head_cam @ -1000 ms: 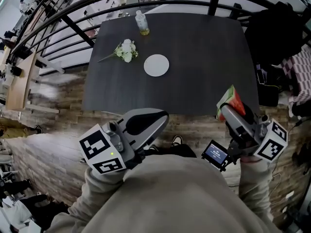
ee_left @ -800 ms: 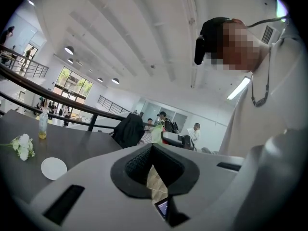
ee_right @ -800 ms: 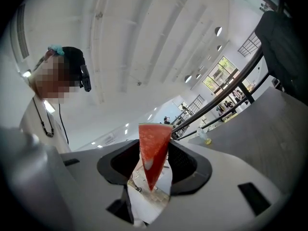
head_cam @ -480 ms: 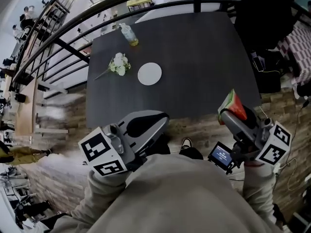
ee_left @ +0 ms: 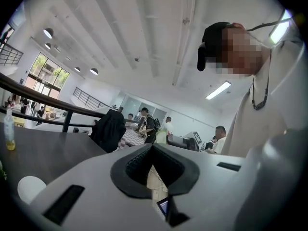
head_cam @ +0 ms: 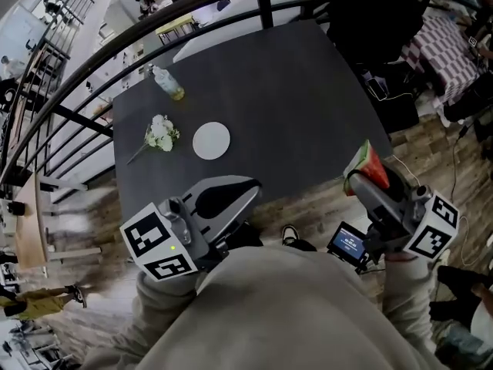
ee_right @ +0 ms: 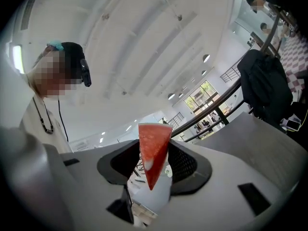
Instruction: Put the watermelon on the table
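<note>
Right gripper (ee_right: 155,141) has its jaws closed down on the watermelon (ee_right: 152,153), a red wedge pinched between the two black pads. The wedge's wide flat end sticks out past the tips and its narrow pale end points back into the gripper. How deep the pads sit on the wedge is hard to make out.

In the head view the right gripper (head_cam: 362,177) is tilted up with the watermelon (head_cam: 367,163) at its tip. The wedge is in the air by the near right corner of the dark surface (head_cam: 285,91), not resting on it. Height above the surface can't be told.

Left gripper (ee_left: 153,148) has its jaw tips meeting and nothing between them; only floor shows through the gap behind the tips. In the head view the left gripper (head_cam: 245,188) sits short of the near edge of the surface.

Ahead of the left gripper and well apart from it are a white plate (head_cam: 211,140) and a small bunch of white flowers (head_cam: 160,133) just beside the plate. A bottle (head_cam: 167,83) stands further out, its contents unclear. Ahead of the right gripper, past the far edge of the surface, is a black jacket (head_cam: 370,14), partly cut off at the top.
</note>
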{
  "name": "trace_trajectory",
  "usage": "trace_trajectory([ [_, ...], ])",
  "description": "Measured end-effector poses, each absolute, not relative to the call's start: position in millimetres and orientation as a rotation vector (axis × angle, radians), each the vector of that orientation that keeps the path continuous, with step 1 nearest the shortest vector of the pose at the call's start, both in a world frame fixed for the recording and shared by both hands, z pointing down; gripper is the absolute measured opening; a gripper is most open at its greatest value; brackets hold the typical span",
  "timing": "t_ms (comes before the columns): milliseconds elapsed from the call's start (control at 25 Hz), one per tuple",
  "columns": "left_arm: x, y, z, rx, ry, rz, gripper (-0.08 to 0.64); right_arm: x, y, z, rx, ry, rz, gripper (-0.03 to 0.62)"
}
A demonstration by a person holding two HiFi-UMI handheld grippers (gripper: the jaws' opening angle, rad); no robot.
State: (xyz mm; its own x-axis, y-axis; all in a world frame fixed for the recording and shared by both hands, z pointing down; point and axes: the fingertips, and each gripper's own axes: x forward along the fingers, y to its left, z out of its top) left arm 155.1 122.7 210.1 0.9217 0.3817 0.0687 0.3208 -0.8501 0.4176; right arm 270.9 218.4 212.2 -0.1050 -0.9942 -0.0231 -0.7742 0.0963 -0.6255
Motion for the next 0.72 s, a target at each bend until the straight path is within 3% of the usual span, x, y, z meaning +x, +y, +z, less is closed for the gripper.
trace_trajectory([
  [480, 128, 3, 186, 2.654, 0.408, 0.078, 0.003, 257, 104, 172, -1.710, 2.018, -0.647, 0.196],
  [720, 89, -73, 225, 2.639, 0.369, 0.116, 0.003, 218, 1, 191, -1.662, 2.122, -0.678, 0.196],
])
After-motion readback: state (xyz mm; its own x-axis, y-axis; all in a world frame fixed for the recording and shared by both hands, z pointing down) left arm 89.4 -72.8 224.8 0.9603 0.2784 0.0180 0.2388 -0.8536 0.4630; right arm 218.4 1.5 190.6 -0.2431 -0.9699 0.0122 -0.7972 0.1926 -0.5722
